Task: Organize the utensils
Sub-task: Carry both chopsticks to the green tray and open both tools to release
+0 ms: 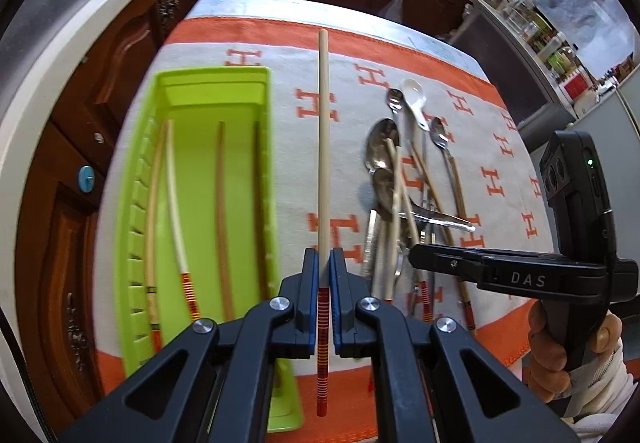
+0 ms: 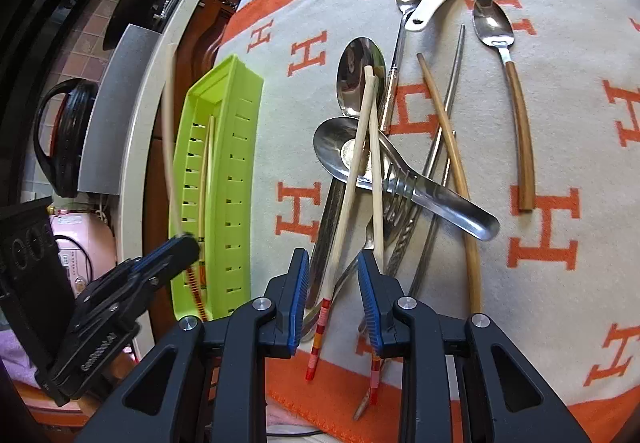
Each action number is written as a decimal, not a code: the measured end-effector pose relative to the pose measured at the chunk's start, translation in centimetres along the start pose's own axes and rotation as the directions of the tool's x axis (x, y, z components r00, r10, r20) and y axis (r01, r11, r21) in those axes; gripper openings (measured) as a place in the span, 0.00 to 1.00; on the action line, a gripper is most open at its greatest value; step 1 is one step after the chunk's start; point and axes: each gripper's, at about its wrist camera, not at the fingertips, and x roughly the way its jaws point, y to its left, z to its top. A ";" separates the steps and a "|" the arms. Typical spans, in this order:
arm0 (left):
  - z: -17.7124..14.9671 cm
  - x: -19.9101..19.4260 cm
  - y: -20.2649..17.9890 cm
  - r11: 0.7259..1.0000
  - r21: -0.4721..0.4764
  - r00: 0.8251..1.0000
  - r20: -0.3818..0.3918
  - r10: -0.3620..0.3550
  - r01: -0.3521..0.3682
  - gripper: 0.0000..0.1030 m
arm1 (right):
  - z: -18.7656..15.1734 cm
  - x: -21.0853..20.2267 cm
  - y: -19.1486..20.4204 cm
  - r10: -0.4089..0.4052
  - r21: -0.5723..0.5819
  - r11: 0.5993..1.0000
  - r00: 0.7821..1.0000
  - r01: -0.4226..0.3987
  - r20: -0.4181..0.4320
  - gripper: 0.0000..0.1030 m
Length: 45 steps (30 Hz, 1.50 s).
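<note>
One chopstick (image 1: 323,147) clamped in left gripper (image 1: 324,271) near its striped end, hanging beside the tray (image 1: 132,235). Light, stiff, slick: will pivot, so keep it level. Right gripper (image 2: 333,271) is released over the pile (image 2: 372,171) on the desk.

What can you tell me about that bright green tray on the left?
The green tray is a long, narrow basket of glossy lime plastic, with rows of small rectangular slots along its side walls. It lies flat near the left edge of the orange-and-cream cloth, its long side running away from the camera. Several chopsticks already lie lengthwise inside, some pale with striped red ends, others plain brown. Neither gripper touches it.
</note>
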 end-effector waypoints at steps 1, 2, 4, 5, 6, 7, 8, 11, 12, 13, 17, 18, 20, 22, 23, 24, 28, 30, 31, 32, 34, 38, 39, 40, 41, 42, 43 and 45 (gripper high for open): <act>0.0 -0.4 0.6 1.000 -0.006 1.000 0.007 0.015 -0.015 0.03 | 0.2 0.4 0.1 -0.009 0.000 1.000 1.000 0.009 -0.002 0.26; 0.1 -0.8 1.3 1.000 -0.013 1.000 0.012 0.027 -0.027 0.03 | 0.3 0.7 0.0 -0.018 0.001 1.000 1.000 0.018 -0.005 0.26; 0.1 -1.4 2.2 0.998 -0.020 0.998 0.019 0.052 -0.052 0.03 | 0.6 1.5 0.4 -0.031 -0.001 1.000 0.999 0.031 -0.008 0.26; 0.1 -1.7 2.7 0.998 -0.023 0.997 0.024 0.067 -0.066 0.03 | 0.6 1.7 0.4 -0.035 -0.002 0.999 0.999 0.035 -0.011 0.26; 0.1 -2.0 3.2 0.997 -0.024 0.997 0.027 0.079 -0.079 0.03 | 0.6 1.9 0.5 -0.039 -0.003 0.999 0.999 0.039 -0.012 0.25; 0.1 -2.3 3.6 0.995 -0.023 0.995 0.030 0.096 -0.095 0.03 | 0.7 2.2 0.7 -0.046 -0.004 0.999 0.999 0.046 -0.013 0.25; 0.2 -2.4 4.0 0.993 -0.022 0.993 0.033 0.114 -0.113 0.03 | 0.8 2.5 0.8 -0.052 -0.005 0.999 0.999 0.052 -0.013 0.25; 0.0 -2.2 4.8 0.977 -0.009 0.976 0.040 0.212 -0.212 0.03 | 1.1 3.2 1.1 -0.068 -0.006 0.998 0.998 0.068 -0.015 0.24; -0.1 -2.0 5.0 0.973 -0.007 0.973 0.036 0.229 -0.229 0.03 | 1.1 3.5 1.2 -0.076 -0.006 0.997 0.997 0.076 -0.014 0.24; -0.2 -1.6 5.4 0.969 -0.009 0.969 0.027 0.246 -0.246 0.03 | 1.1 3.8 1.2 -0.082 -0.005 0.997 0.997 0.082 -0.014 0.23; -0.5 -0.2 6.5 0.957 -0.013 0.957 -0.005 0.290 -0.290 0.03 | 1.4 4.2 1.2 -0.100 -0.004 0.995 0.995 0.100 -0.006 0.22; -0.6 0.1 6.8 0.956 -0.013 0.956 -0.012 0.292 -0.292 0.03 | 1.5 4.3 1.2 -0.106 -0.004 0.994 0.994 0.106 -0.004 0.22; -0.7 0.6 7.1 0.954 -0.009 0.954 -0.024 0.300 -0.300 0.03 | 1.6 4.3 1.3 -0.112 -0.007 0.994 0.994 0.112 -0.002 0.22; -0.8 0.8 7.3 0.955 -0.011 0.955 -0.034 0.295 -0.295 0.04 | 1.7 4.4 1.4 -0.120 -0.009 0.993 0.993 0.120 0.002 0.21; -0.7 0.9 7.4 0.954 -0.012 0.954 -0.035 0.298 -0.298 0.04 | 1.8 4.4 1.5 -0.125 -0.010 0.992 0.992 0.125 0.004 0.19; -0.7 1.0 7.5 0.954 -0.016 0.953 -0.036 0.300 -0.301 0.04 | 1.8 4.5 1.6 -0.131 -0.012 0.991 0.991 0.131 0.005 0.18; -0.6 0.7 7.7 0.954 -0.030 0.954 -0.031 0.298 -0.299 0.08 | 1.8 4.8 1.4 -0.144 -0.005 0.990 0.990 0.144 -0.009 0.09; -0.6 0.4 7.7 0.954 -0.039 0.954 -0.026 0.297 -0.298 0.09 | 1.7 4.9 1.3 -0.140 -0.001 0.990 0.990 0.140 -0.005 0.08; -0.6 0.2 7.8 0.954 -0.044 0.955 -0.024 0.297 -0.298 0.09 | 1.7 4.8 1.3 -0.135 0.003 0.991 0.991 0.135 -0.001 0.07; -0.6 0.1 7.9 0.954 -0.049 0.955 -0.022 0.296 -0.296 0.10 | 1.6 4.6 1.3 -0.127 0.006 0.992 0.992 0.127 0.005 0.06; -0.6 -0.4 8.1 0.956 -0.064 0.958 -0.015 0.287 -0.288 0.10 | 1.5 4.0 1.4 -0.112 0.005 0.994 0.994 0.112 0.014 0.06; -0.4 -1.5 8.2 0.957 -0.086 0.960 0.015 0.278 -0.276 0.15 | 1.3 2.5 2.4 -0.072 -0.002 0.997 0.997 0.073 0.029 0.06; -0.4 -1.8 8.2 0.958 -0.090 0.961 0.023 0.276 -0.273 0.16 | 1.3 2.2 2.8 -0.062 -0.006 0.998 0.998 0.062 0.029 0.06; -0.4 -2.1 8.2 0.958 -0.092 0.961 0.033 0.275 -0.271 0.18 | 1.3 1.8 3.3 -0.046 -0.011 0.999 0.999 0.046 0.026 0.06; -0.3 -2.4 8.1 0.958 -0.094 0.960 0.042 0.276 -0.272 0.19 | 1.2 1.5 3.7 -0.035 -0.015 0.999 0.999 0.035 0.024 0.06; -0.3 -2.7 8.0 0.957 -0.099 0.959 0.052 0.279 -0.273 0.19 | 1.3 1.2 4.3 -0.024 -0.022 0.999 0.999 0.024 0.021 0.06; -0.3 -2.9 8.0 0.956 -0.102 0.958 0.058 0.280 -0.273 0.19 | 1.3 1.0 4.9 -0.013 -0.029 0.999 1.000 0.014 0.020 0.06; -0.2 -3.4 8.1 0.954 -0.115 0.956 0.072 0.284 -0.275 0.19 | 1.5 0.6 6.2 0.011 -0.039 0.999 1.000 -0.010 0.014 0.06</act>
